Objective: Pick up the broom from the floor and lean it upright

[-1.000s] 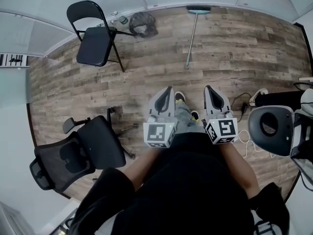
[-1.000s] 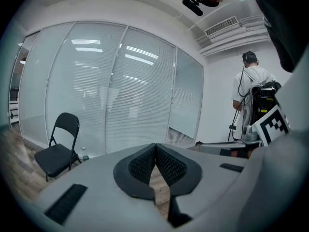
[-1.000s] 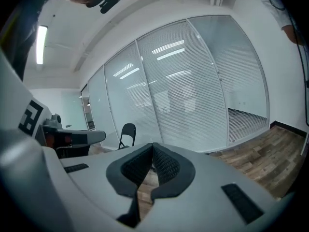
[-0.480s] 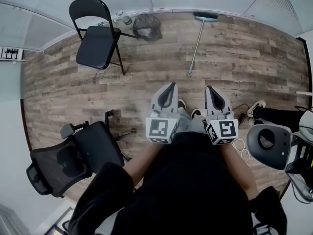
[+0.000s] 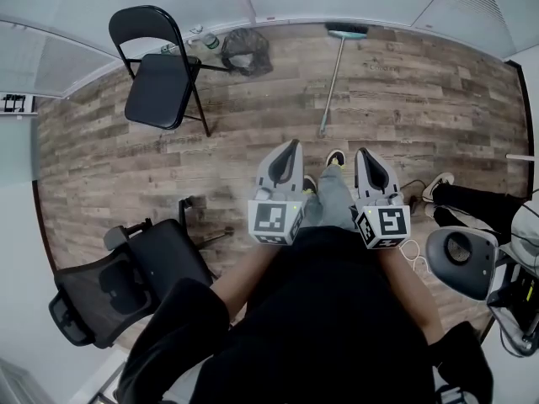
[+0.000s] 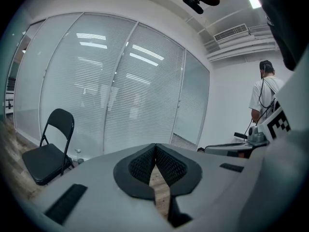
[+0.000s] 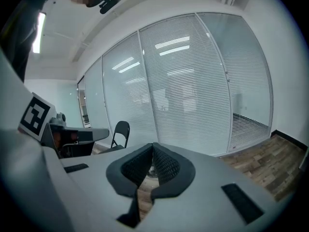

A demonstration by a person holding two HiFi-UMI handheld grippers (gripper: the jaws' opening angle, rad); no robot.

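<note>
The person wears a black top (image 5: 328, 310), grey trousers (image 5: 330, 199) and dark shoes (image 5: 335, 156) with yellow-green trim. The left claw (image 5: 291, 146) and right claw (image 5: 365, 153) are pale grey shells with black ribbed pads (image 6: 140, 166), each bearing a black-and-white marker cube (image 5: 274, 221).

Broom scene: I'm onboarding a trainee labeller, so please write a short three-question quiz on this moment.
1. True or false: the left gripper is shut on the broom.
2. Fill in: the right gripper has its jaws ____, with nothing between them.
3. Where is the broom? A) lying flat on the floor, brush end by the wall; B) standing upright against the wall; C) held in the right gripper.
Key: 1 false, its jaws are shut on nothing; 2 shut; 3 A.
</note>
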